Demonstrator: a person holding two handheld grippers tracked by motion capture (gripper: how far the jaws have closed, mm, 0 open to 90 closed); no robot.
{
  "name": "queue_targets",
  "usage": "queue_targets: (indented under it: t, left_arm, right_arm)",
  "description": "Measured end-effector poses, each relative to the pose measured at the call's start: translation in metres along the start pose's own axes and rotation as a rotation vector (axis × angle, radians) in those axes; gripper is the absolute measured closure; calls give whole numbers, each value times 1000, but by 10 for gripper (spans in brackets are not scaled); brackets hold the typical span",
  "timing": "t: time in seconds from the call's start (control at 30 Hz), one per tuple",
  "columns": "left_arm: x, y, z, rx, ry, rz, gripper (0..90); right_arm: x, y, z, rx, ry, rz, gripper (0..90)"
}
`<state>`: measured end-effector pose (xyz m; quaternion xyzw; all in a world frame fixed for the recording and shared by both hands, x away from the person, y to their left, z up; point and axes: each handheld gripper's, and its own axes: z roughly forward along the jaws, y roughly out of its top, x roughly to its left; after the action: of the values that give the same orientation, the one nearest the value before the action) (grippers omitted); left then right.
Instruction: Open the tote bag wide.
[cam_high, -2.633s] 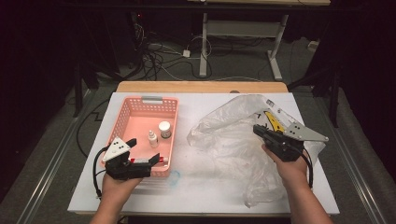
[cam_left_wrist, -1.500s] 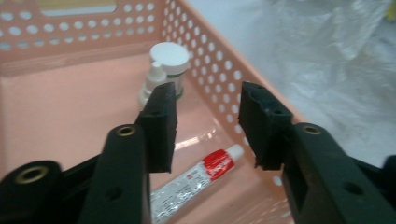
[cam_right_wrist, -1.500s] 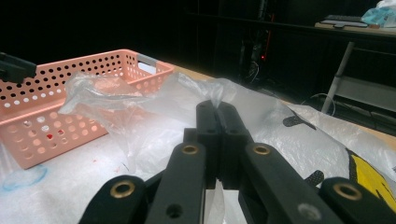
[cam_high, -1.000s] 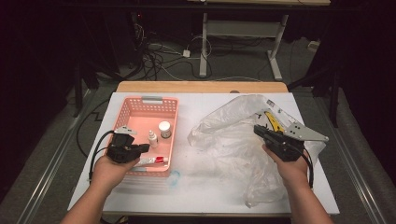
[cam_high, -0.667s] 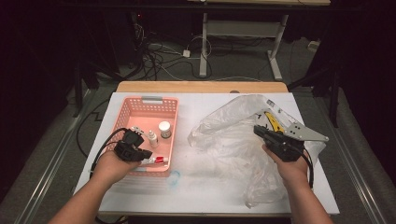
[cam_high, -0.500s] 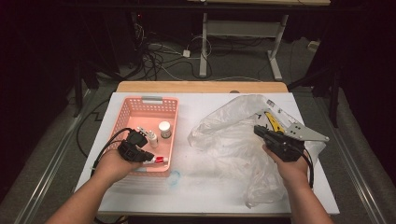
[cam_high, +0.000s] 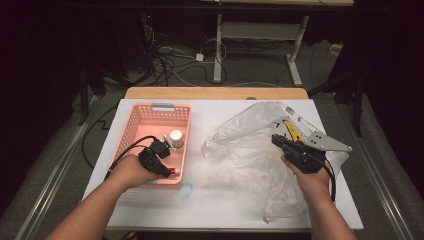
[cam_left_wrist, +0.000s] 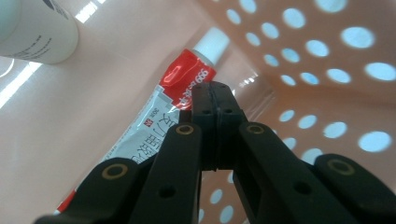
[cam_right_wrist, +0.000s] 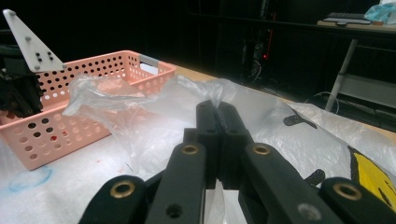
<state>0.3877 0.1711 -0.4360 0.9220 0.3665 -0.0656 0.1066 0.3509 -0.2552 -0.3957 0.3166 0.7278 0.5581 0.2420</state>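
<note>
On the white table (cam_high: 225, 200), the pink basket (cam_high: 135, 125) holds a red-and-white tube (cam_left_wrist: 154, 116) lying flat, its long axis running away under the left gripper (cam_left_wrist: 215, 93), whose jaws are closed and empty; the right gripper (cam_right_wrist: 217, 112), also closed, rests far off on the plastic bag (cam_high: 245, 150)
</note>
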Motion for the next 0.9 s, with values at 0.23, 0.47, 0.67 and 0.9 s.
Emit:
queue_targets:
  t: [0.23,0.47,0.67,0.9]
  left_arm:
    - [0,7,0,8,55,7,879]
    - [7,14,-1,-5,91,-8,878]
    - [11,18,4,-12,122,-7,879]
    - [10,17,-7,-86,122,1,879]
  right_arm:
    - [0,0,0,1,1,1,900]
    - [0,0,0,3,1,2,900]
    - [0,-1,0,5,-1,3,900]
    - [0,-1,0,6,1,0,900]
